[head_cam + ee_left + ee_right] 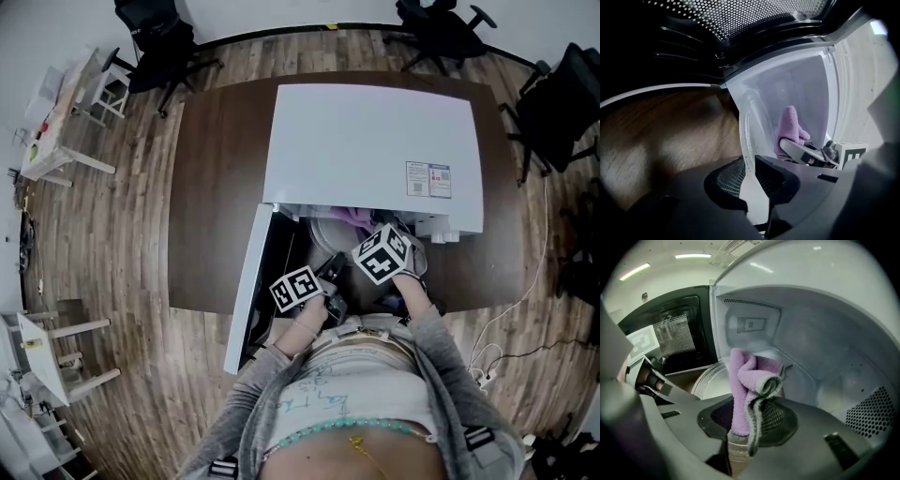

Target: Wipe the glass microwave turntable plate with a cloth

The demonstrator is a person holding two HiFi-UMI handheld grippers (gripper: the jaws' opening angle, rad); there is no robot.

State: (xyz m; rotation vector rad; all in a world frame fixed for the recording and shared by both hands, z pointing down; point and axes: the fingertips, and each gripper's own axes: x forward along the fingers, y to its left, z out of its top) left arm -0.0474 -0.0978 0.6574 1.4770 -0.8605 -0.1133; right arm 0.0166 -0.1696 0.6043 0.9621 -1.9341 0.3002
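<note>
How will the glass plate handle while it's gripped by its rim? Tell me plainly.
Probably stiff: the plate stands on edge in the left hand-held gripper without sagging. Likely slippery and fragile, being smooth clear glass pinched only at its rim. Being round, it may roll or swing if that grip loosens.

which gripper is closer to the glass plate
Left. The left gripper is clamped on the rim of the glass plate; the right gripper holds the cloth just beside the plate.
</note>
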